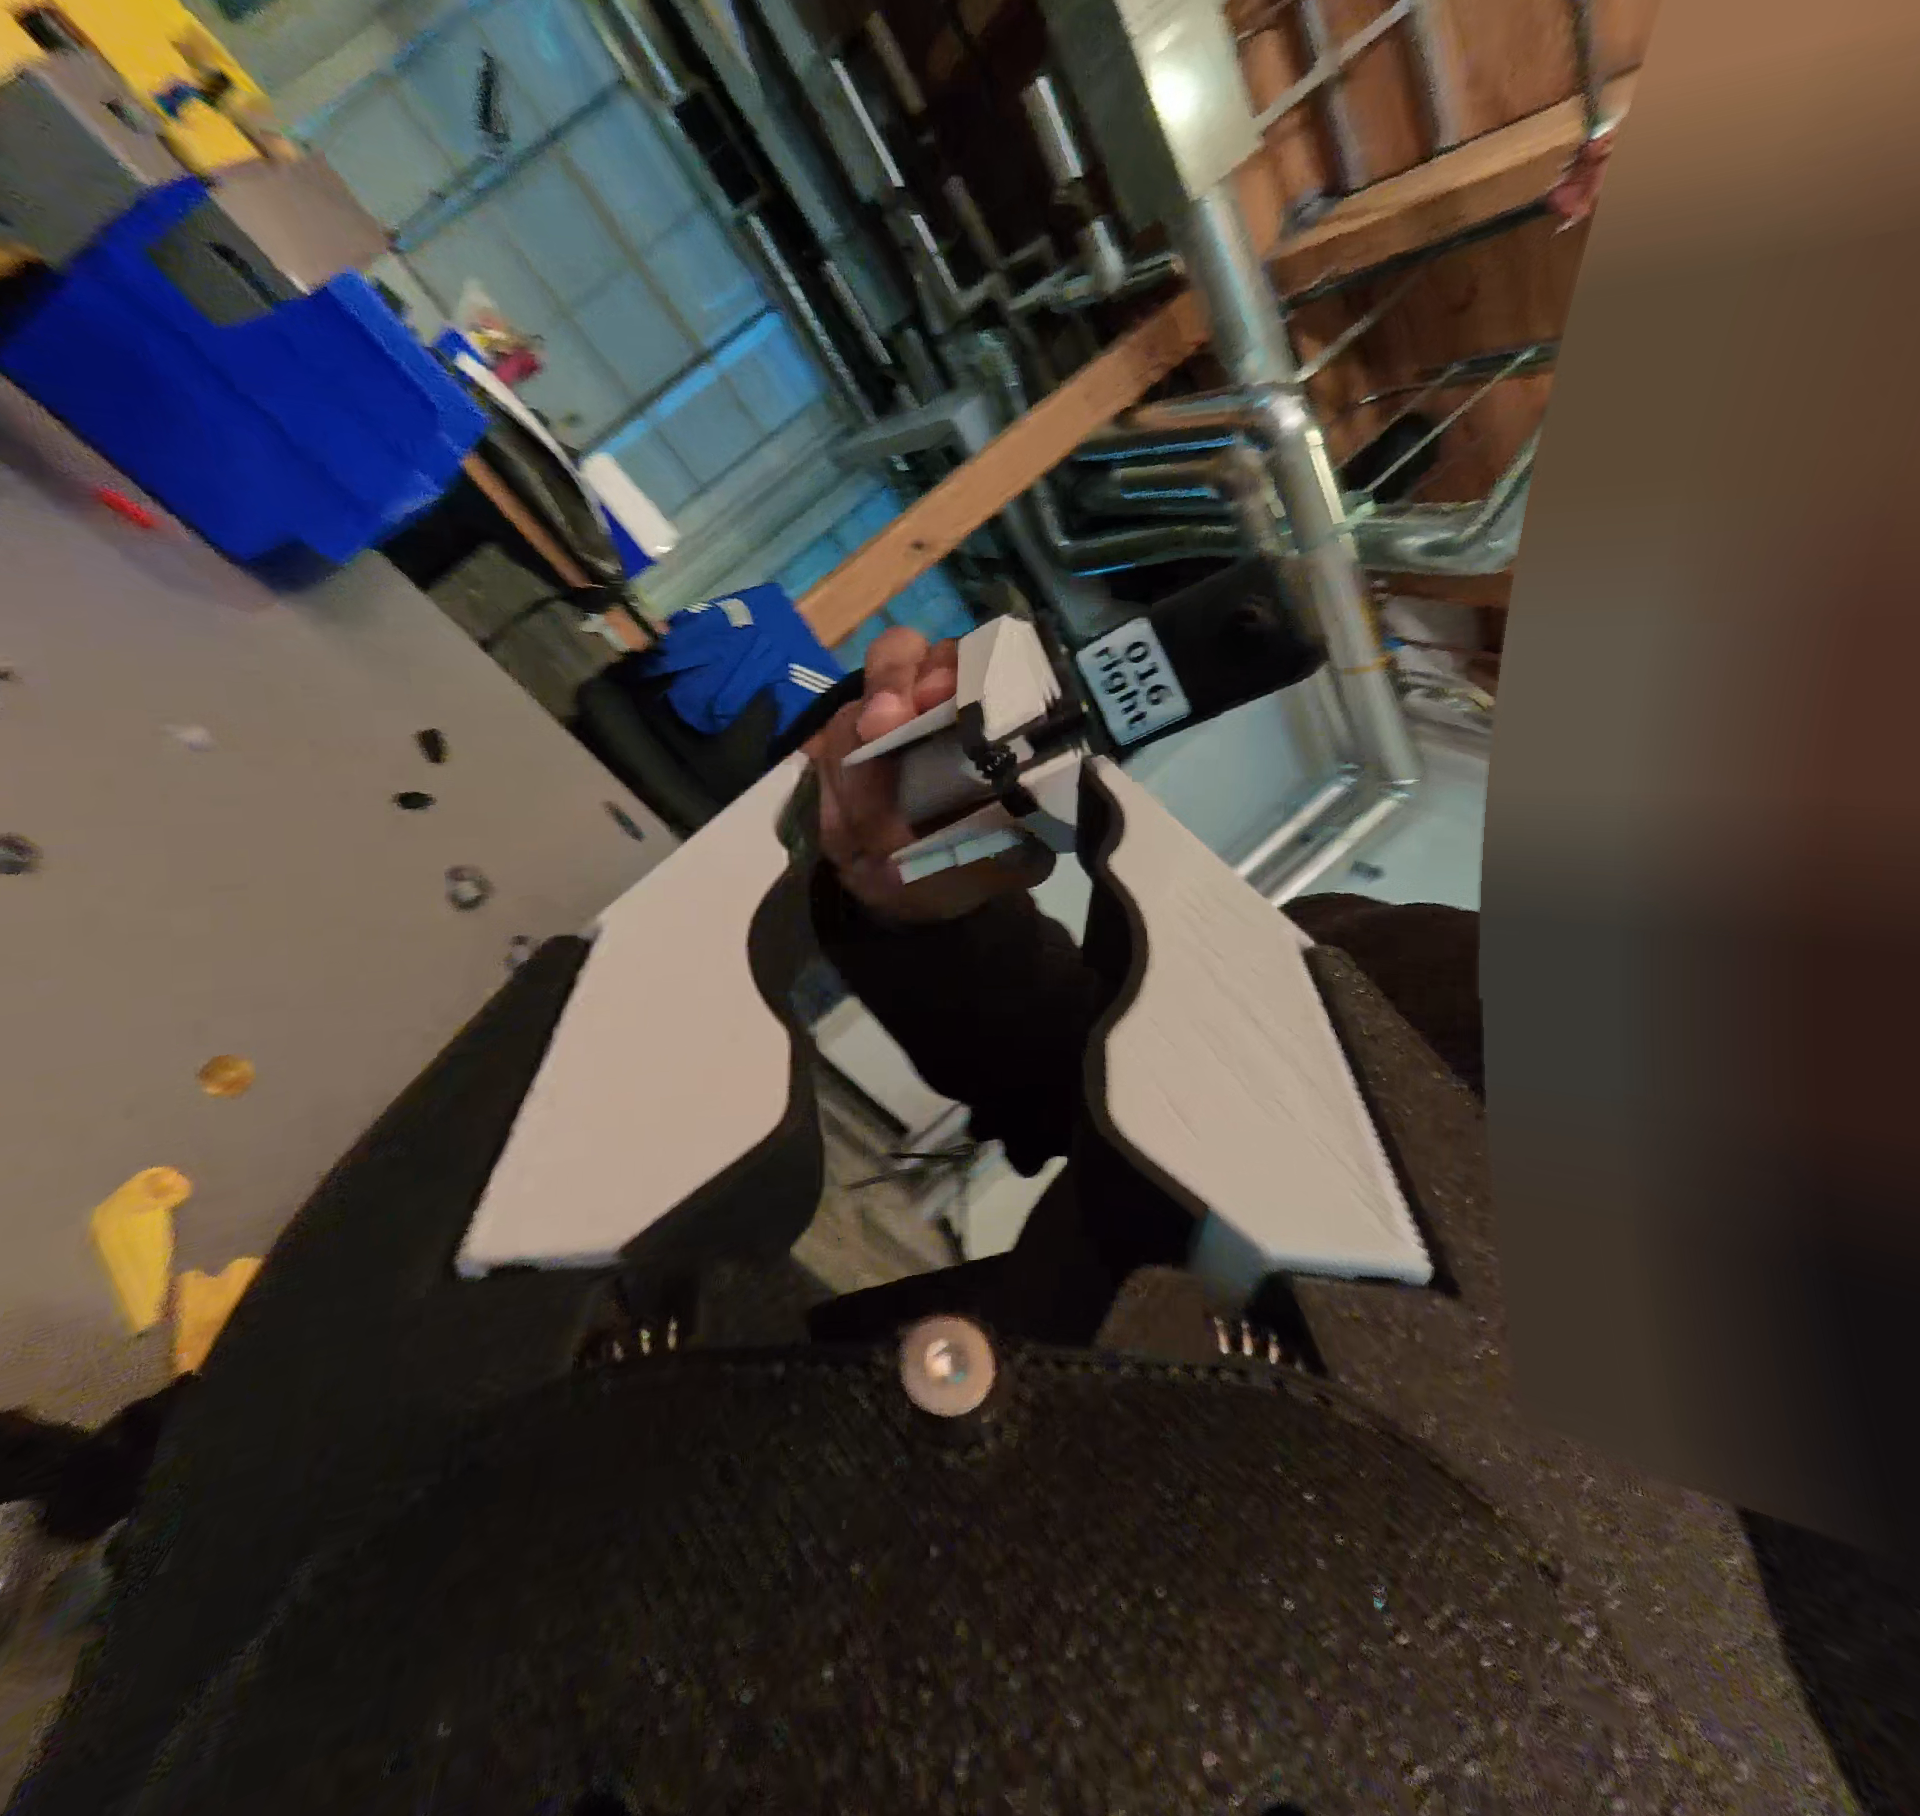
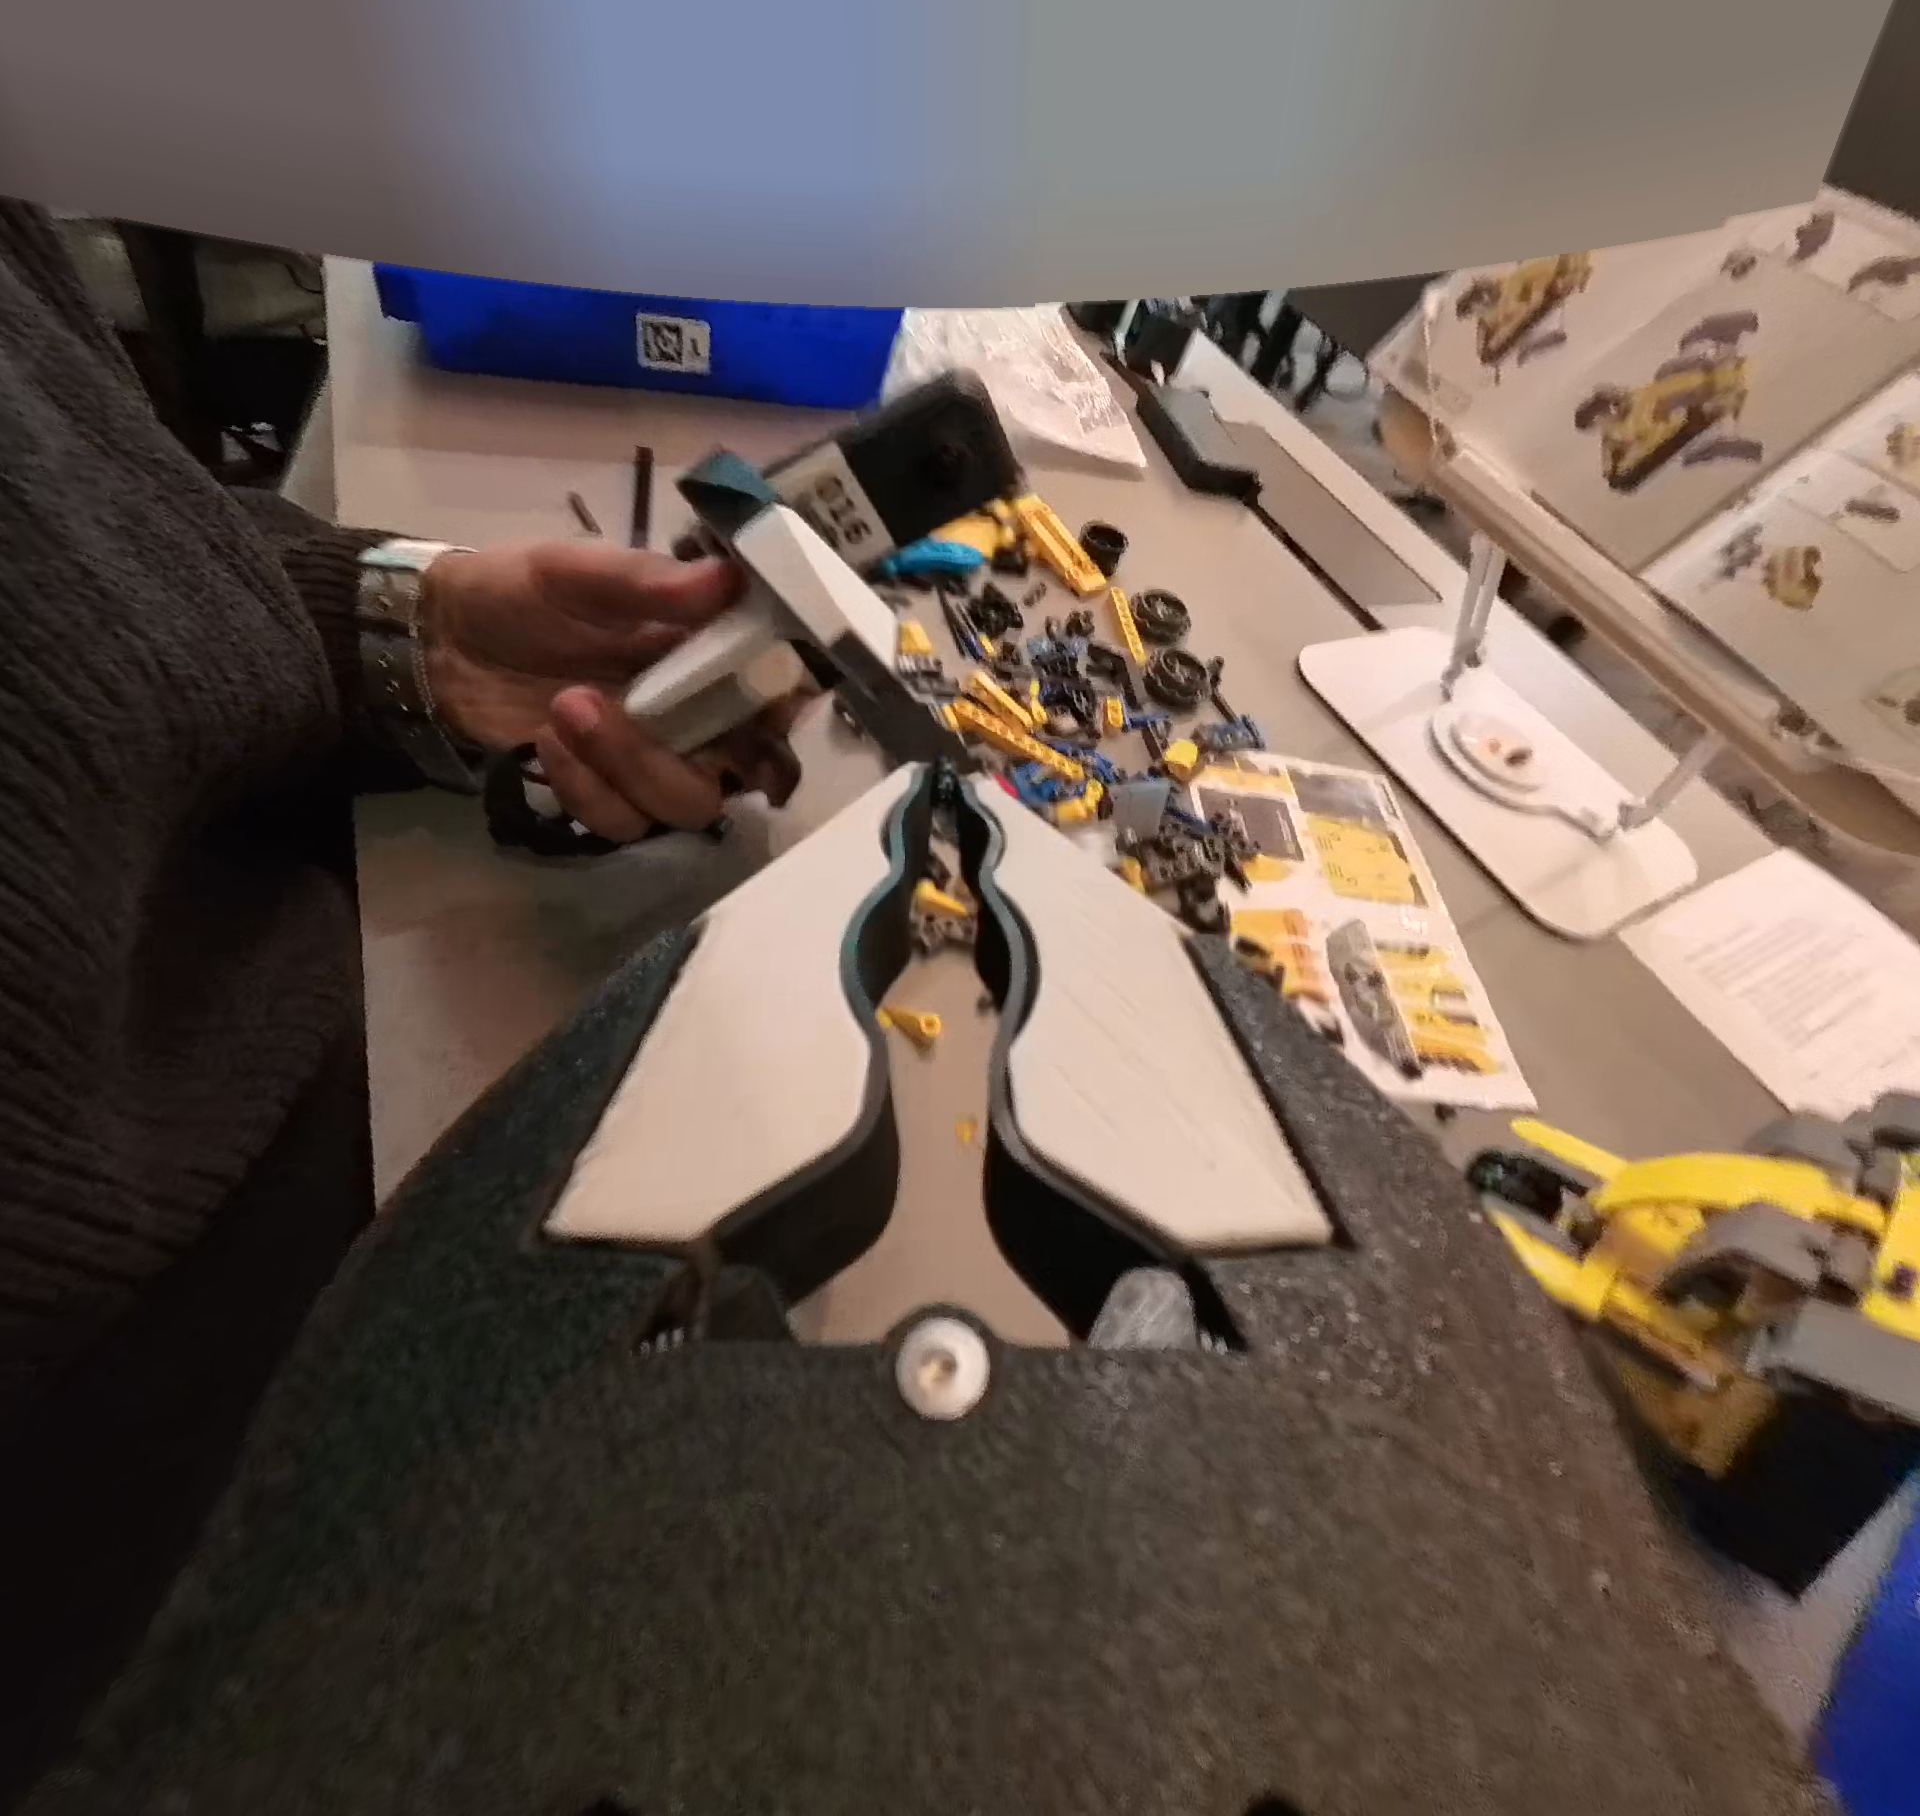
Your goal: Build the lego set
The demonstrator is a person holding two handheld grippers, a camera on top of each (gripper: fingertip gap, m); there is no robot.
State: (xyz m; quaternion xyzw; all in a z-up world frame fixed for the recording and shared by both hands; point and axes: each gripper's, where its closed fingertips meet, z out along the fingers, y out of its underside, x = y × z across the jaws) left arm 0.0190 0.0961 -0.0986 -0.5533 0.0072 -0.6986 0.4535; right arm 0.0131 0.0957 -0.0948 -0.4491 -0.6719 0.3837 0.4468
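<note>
My right gripper (image 2: 945, 779) is nearly shut on a small black piece (image 2: 945, 787) at its tips, above the grey table (image 2: 499, 914). My left gripper (image 1: 940, 790) is open and empty, tilted up off the table, with its jaws facing the right gripper (image 1: 997, 758) and the black piece (image 1: 989, 758) close ahead. In the right wrist view a hand (image 2: 540, 654) holds the left gripper (image 2: 810, 623), whose tip almost meets my right gripper's tips. A pile of yellow, black and blue building pieces (image 2: 1039, 686) lies just beyond.
A printed sheet (image 2: 1351, 914) lies right of the pile, and a partly built yellow and grey model (image 2: 1714, 1247) stands at the near right. A white stand (image 2: 1507, 779) holds an open booklet (image 2: 1662, 416). Blue bins (image 2: 623, 332) (image 1: 260, 416) stand at the table's far side. Loose yellow pieces (image 1: 145, 1236) lie at the left. Both grippers' tips are close together, under 4 cm apart.
</note>
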